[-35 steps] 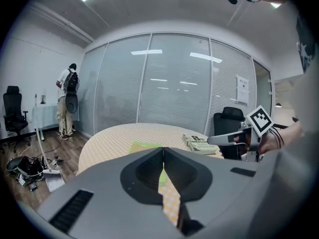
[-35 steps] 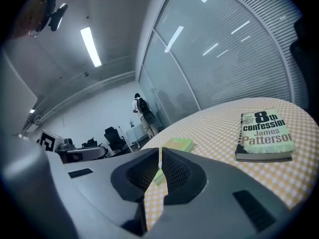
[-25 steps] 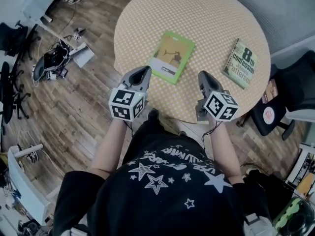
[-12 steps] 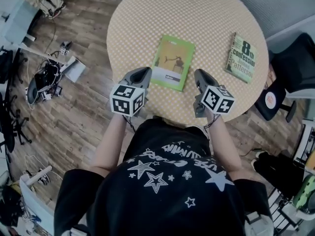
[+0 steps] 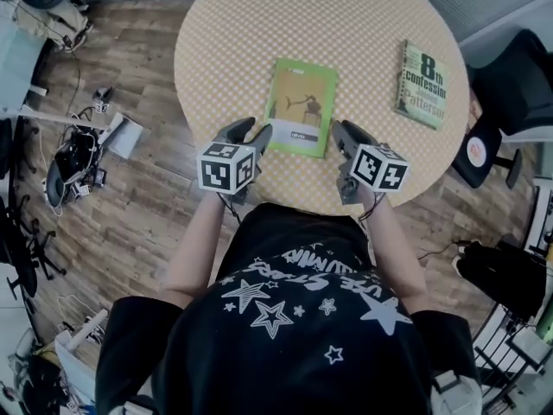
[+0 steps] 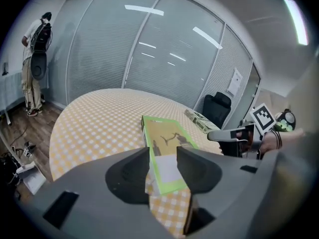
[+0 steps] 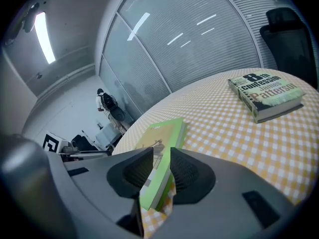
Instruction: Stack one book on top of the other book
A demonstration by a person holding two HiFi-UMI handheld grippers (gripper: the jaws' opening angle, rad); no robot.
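Observation:
A green book point(image 5: 301, 106) lies flat near the front of the round checkered table point(image 5: 363, 24). A second book, titled "8th confession" point(image 5: 422, 85), lies at the table's right side. My left gripper point(image 5: 251, 133) hovers at the green book's near left corner. Its jaws have just been opening, and the green book point(image 6: 167, 141) shows through the gap, untouched. My right gripper point(image 5: 342, 133) is at the near right corner. Its jaws have also just been opening to a narrow gap, with the green book point(image 7: 159, 138) beyond them. The second book point(image 7: 266, 96) lies farther right.
A black office chair point(image 5: 518, 85) stands off the table's right edge. Cables and gear point(image 5: 78, 158) clutter the wooden floor at the left. A person point(image 6: 34, 59) stands far off by the glass wall. The table's near edge is just below both grippers.
Both grippers have come down and forward to the green book's near edge. Their jaws, shut a second ago, now stand apart.

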